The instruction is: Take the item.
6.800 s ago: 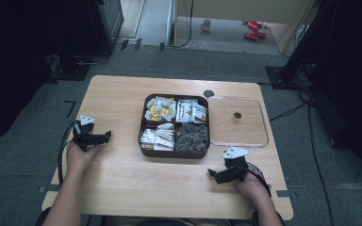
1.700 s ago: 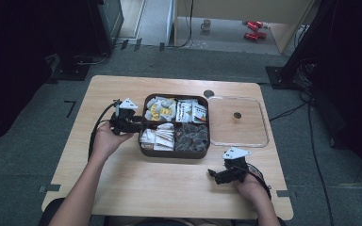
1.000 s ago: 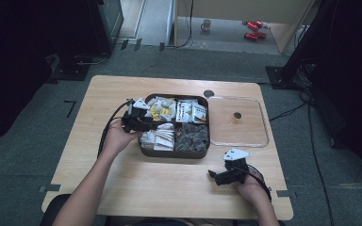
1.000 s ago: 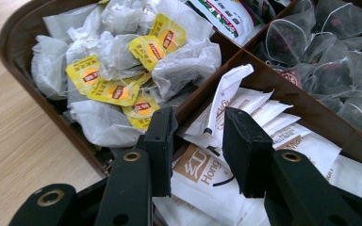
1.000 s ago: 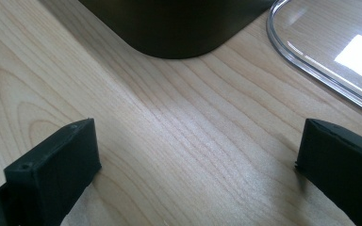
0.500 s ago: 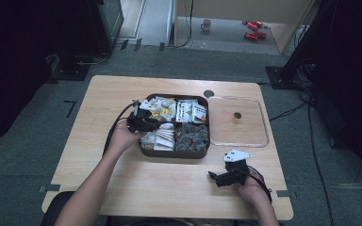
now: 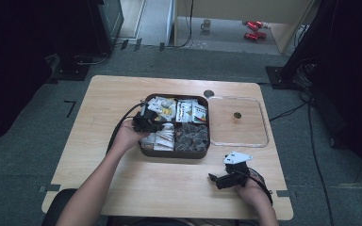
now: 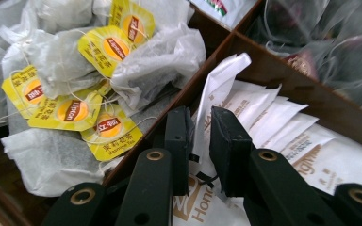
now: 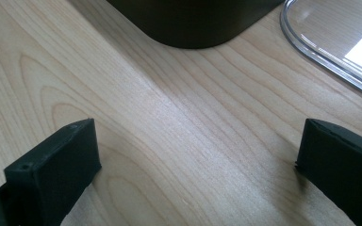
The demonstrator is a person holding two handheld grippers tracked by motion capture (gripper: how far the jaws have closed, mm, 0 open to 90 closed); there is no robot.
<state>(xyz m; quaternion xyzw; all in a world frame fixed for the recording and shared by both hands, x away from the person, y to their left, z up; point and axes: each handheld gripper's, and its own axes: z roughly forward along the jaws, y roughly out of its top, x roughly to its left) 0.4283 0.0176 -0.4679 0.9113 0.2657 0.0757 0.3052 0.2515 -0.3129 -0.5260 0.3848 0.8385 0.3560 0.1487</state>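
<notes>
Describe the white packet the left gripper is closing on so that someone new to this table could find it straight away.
Start at the dark four-compartment tray in the middle of the wooden table. In its near left compartment, beside the yellow-tagged tea bags, lies a stack of flat white sachets. The one meant is the white packet whose end curls up between the left gripper's just-closing jaws, while its neighbours lie flat.

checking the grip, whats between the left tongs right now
In the left gripper view, the upturned end of a white sachet stands between the left tongs, which have just been closing; whether they pinch it yet is unclear.
</notes>
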